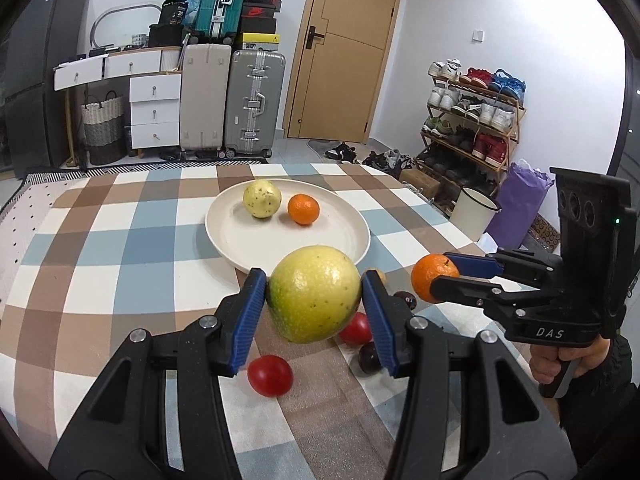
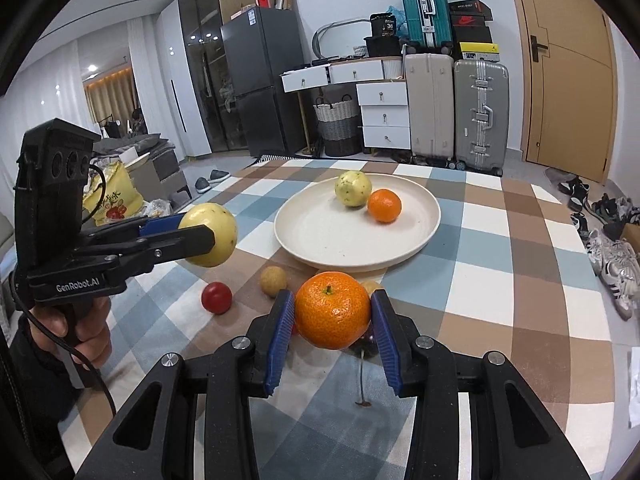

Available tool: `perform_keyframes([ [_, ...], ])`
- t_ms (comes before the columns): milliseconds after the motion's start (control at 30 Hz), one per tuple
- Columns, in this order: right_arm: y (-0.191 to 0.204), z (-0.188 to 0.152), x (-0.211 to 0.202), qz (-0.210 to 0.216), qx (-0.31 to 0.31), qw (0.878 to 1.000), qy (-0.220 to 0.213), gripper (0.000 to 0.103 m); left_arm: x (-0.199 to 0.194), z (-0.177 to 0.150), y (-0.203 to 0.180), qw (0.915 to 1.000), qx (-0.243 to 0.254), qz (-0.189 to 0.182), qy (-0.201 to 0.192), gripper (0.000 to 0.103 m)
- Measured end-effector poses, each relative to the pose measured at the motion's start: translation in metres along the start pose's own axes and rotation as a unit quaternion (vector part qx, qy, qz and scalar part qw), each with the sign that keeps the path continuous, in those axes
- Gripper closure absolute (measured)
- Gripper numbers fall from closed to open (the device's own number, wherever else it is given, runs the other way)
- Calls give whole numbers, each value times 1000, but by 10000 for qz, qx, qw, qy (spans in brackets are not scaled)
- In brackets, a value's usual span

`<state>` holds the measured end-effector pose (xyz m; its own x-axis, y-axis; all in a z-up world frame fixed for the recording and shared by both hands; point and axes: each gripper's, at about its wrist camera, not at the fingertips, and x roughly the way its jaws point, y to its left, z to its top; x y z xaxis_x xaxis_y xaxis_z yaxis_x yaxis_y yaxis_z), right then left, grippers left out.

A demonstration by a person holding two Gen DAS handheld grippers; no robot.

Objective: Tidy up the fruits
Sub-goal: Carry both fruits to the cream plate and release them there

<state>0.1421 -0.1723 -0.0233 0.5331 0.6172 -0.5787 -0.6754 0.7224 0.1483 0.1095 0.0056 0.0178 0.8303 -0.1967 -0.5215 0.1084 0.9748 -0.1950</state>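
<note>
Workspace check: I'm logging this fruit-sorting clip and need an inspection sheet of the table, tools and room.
Surface: table under a checked cloth, flat.
Job's things: white plate holds a yellow-green fruit and an orange, apart. Loose on the cloth: red tomatoes, a small tan fruit, dark fruits.
Clutter: a brown stem on the cloth.
Grippers: left gripper clamped on a large yellow-green fruit; right gripper clamped on a second orange; both held above the cloth, short of the plate.
Cables: a black cable hangs from the left gripper's handle.
Surroundings: suitcases, white drawers, door, shoe rack, fridge.
</note>
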Motion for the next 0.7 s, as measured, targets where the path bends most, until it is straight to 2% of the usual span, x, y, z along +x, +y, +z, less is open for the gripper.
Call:
perform_keyframes([
  [433, -10, 45, -9, -65, 243, 9994, -257, 63, 8, 30, -11, 9994, 199, 193, -200, 56],
  [700, -13, 58, 3, -15, 312, 9993, -194, 63, 28, 37, -1, 9996, 62, 253, -136, 56],
])
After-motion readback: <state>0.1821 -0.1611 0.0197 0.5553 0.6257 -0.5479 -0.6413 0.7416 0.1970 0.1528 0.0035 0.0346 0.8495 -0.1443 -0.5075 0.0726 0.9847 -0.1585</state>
